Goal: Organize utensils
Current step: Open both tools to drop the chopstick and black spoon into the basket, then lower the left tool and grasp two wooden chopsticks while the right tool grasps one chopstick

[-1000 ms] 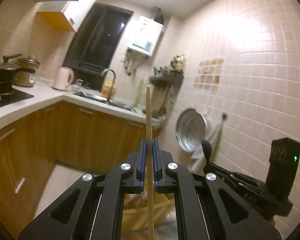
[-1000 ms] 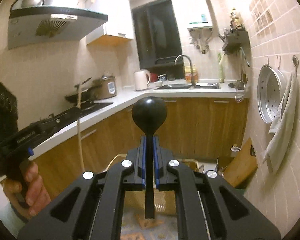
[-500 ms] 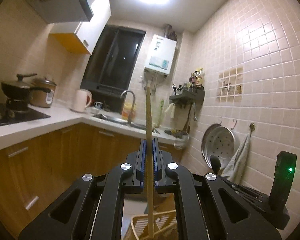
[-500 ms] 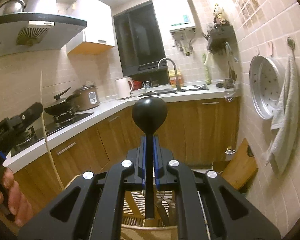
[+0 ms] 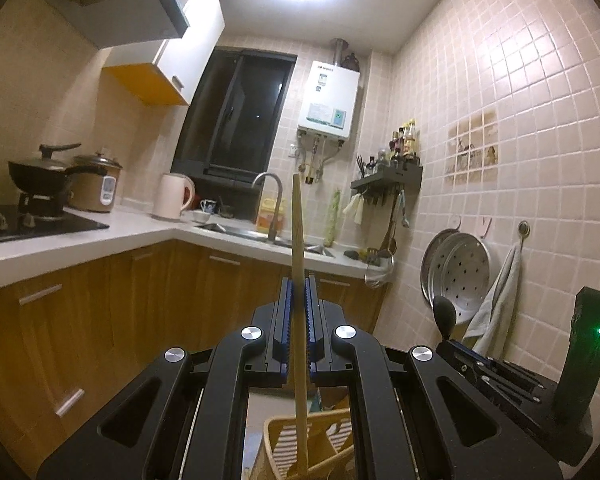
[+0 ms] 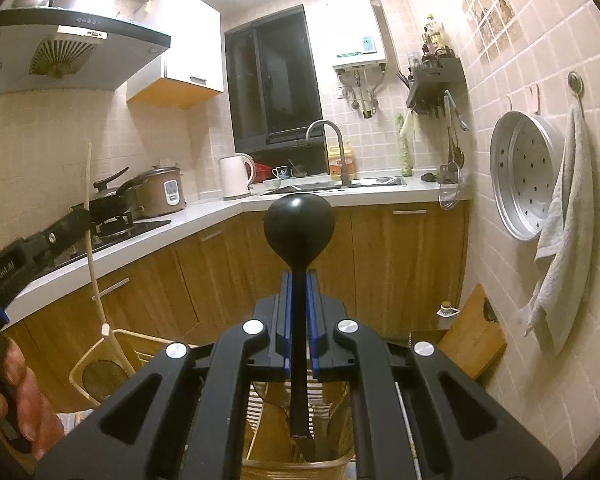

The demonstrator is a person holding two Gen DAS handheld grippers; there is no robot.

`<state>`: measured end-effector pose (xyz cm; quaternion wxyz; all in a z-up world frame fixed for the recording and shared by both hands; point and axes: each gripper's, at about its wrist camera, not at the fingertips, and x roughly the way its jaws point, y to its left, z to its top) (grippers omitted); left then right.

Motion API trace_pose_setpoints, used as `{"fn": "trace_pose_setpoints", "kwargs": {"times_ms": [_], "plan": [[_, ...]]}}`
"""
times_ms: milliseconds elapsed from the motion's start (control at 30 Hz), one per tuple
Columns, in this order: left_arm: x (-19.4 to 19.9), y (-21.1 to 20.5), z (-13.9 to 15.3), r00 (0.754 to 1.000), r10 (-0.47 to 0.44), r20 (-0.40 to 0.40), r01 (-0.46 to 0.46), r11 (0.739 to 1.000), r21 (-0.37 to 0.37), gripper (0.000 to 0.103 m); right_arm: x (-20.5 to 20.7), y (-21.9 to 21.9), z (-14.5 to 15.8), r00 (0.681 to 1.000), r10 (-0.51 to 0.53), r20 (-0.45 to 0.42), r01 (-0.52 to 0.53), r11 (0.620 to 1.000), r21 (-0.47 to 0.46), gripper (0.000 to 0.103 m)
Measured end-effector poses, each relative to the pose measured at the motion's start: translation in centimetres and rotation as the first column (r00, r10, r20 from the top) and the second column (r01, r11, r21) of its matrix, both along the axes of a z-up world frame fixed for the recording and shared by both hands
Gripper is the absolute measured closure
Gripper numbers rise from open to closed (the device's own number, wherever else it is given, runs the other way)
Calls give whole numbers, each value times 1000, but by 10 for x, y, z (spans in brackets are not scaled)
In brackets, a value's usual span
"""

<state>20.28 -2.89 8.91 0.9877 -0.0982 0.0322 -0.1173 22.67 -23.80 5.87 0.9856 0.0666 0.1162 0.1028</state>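
My left gripper (image 5: 299, 284) is shut on a long wooden utensil handle (image 5: 298, 240) that stands nearly upright; its lower end hangs over a light wicker basket (image 5: 284, 436). My right gripper (image 6: 299, 280) is shut on a black ladle (image 6: 299, 228), bowl end up and handle pointing down toward a holder (image 6: 296, 456) below. The right gripper with the ladle also shows in the left wrist view (image 5: 444, 316). The left gripper with the wooden handle shows in the right wrist view (image 6: 76, 220). Both tools are held in the air.
A white L-shaped counter (image 5: 132, 236) over wooden cabinets carries a stove with a pan (image 5: 40, 172), a rice cooker, a kettle (image 5: 174, 196) and a sink. On the right tiled wall hang a steamer tray (image 6: 524, 172) and a towel (image 6: 564, 240). A cutting board (image 6: 472, 340) leans below.
Both grippers have tilted upward and lifted, so the kitchen sits lower in view. The basket and holder now show below the tools. Both stay shut on their utensils.
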Motion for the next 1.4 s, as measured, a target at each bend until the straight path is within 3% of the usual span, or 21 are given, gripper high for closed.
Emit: {"fn": "trace_pose_setpoints", "kwargs": {"times_ms": [267, 367, 400, 433, 933, 1100, 1167, 1200, 1267, 1400], "plan": [[-7, -2, -16, 1000, 0, -16, 0, 999, 39, 96, -11, 4, -8, 999, 41, 0, -41, 999, -8, 97], [-13, 6, -14, 999, -14, -39, 15, 999, 42, 85, -22, -1, -3, 999, 51, -20, -51, 999, 5, 74], [-15, 8, -14, 999, -16, -44, 18, 999, 36, 83, -30, -6, -3, 999, 45, -10, -44, 999, 21, 59], [-18, 12, -14, 998, -21, -53, 23, 999, 26, 83, -35, -8, -3, 999, 42, -2, -42, 999, 29, 55], [-89, 36, 22, 985, -132, -112, 130, 991, -24, 82, -121, -11, 37, 984, 51, -171, -59, 997, -42, 55], [-118, 27, 26, 979, -134, -151, 144, 988, 55, 69, -135, 2, 33, 946, 51, -319, -76, 995, -65, 53], [-129, 23, 22, 973, -130, -192, 148, 985, 87, 69, -141, 5, 28, 922, 53, -385, -84, 994, -65, 47], [-132, 23, 20, 967, -135, -216, 158, 983, 94, 69, -145, 6, 23, 904, 50, -425, -85, 994, -63, 39], [-140, 24, 11, 953, -138, -270, 168, 981, 94, 69, -151, 10, 14, 879, 20, -477, -67, 994, -82, 27], [-143, 28, -12, 898, -159, -410, 213, 973, 90, 69, -166, 20, -14, 808, -48, -587, -51, 987, -150, 22]]}}
